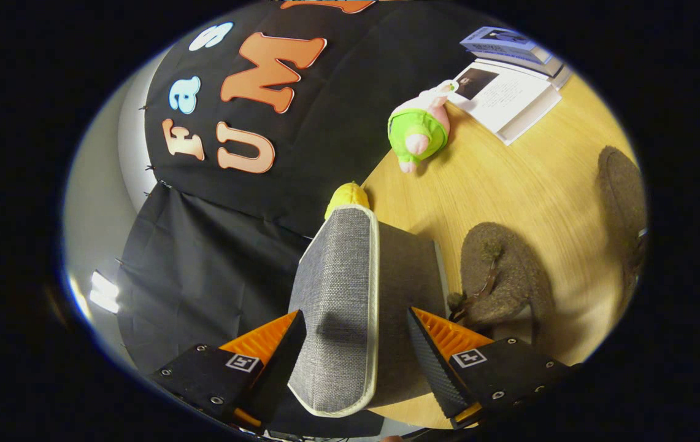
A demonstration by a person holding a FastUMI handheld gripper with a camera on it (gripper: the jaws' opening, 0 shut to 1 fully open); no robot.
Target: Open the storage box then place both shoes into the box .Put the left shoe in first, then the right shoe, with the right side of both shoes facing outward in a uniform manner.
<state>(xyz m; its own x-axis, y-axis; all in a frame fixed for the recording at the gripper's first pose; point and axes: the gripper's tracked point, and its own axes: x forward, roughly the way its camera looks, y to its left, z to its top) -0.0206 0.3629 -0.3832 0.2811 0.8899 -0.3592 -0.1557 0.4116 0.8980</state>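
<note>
Altogether: two shoes (503,276), gripper (356,344) agape.

Yellow toy (348,196) mostly behind lid (340,307); second shoe (623,202) perhaps cropped.

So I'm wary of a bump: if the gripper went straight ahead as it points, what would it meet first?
The grey box lid, which stands between the open fingers already; whether they touch it is unclear. Beyond it sits a yellow toy.
</note>
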